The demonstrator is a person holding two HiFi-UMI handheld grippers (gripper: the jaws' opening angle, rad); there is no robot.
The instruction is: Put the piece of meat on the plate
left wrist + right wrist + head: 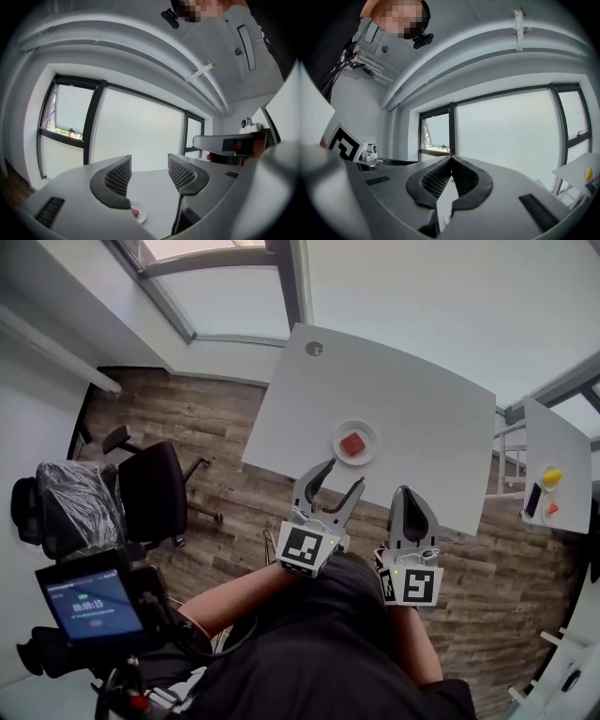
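Note:
A red piece of meat (352, 444) lies on a small white plate (367, 431) near the front edge of the white table (412, 399). My left gripper (344, 474) hovers just short of that edge, open and empty, with its jaws pointing at the plate. In the left gripper view the plate (141, 214) and meat (136, 212) show low between the spread fingers of the left gripper (149, 176). My right gripper (410, 491) is held beside it, shut on nothing. In the right gripper view the right gripper (451, 160) has its pads together, and only a sliver of table shows below.
A black office chair (155, 488) stands on the wooden floor to the left. A second white table (562, 442) at the right carries a yellow object (552, 475) and small items. A device with a lit screen (94, 604) sits at lower left.

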